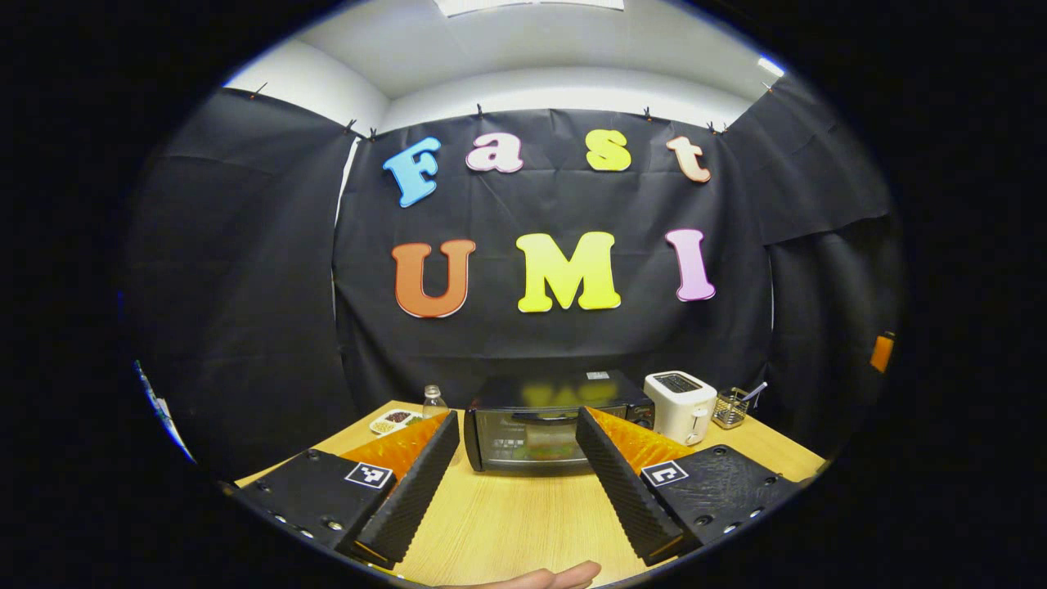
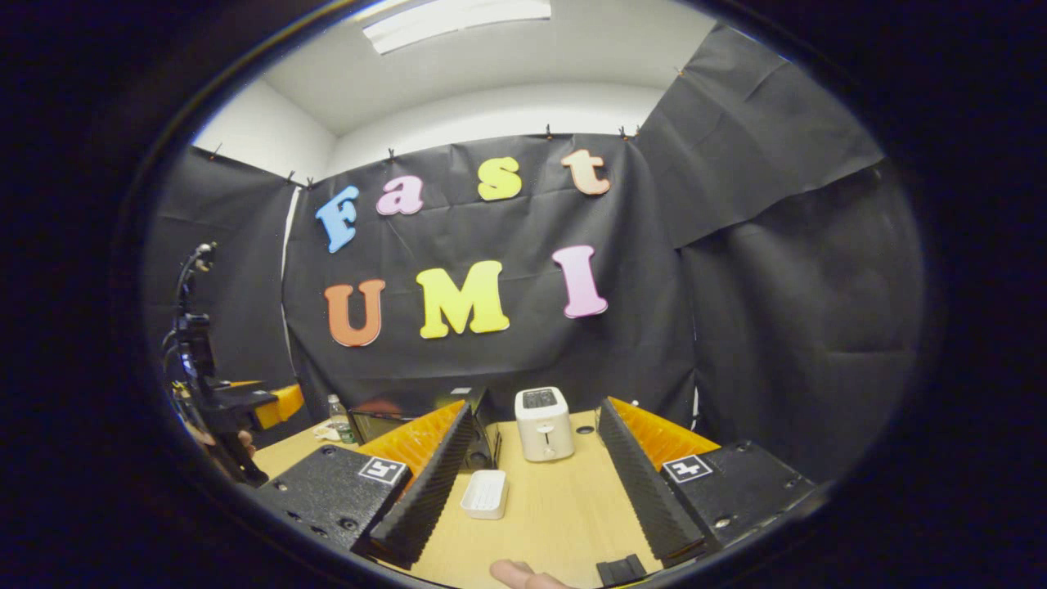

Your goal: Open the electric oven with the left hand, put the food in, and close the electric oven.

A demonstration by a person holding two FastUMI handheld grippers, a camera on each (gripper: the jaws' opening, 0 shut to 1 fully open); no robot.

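One electric oven [image 1: 540, 425] sits on the one wooden table [image 1: 523, 515], door shut, and it's the marker for the rest: one white toaster [image 1: 680, 405] just to its right, one wire holder [image 1: 730, 407] beyond that toaster, one clear bottle [image 1: 434, 401] and one small dish of food [image 1: 393, 421] off its left side. In the right gripper view, one white tray [image 2: 485, 494] lies in front of the oven's right corner, near that same single toaster

Ceiling lights [image 2: 455, 18] are shining down brightly, leaving the table [image 1: 523, 515] evenly lit and the cloth walls dim. The oven [image 1: 548, 421] top is mirroring the wall faintly. Fisheye bending is curving the edges; focus is staying sharp throughout.
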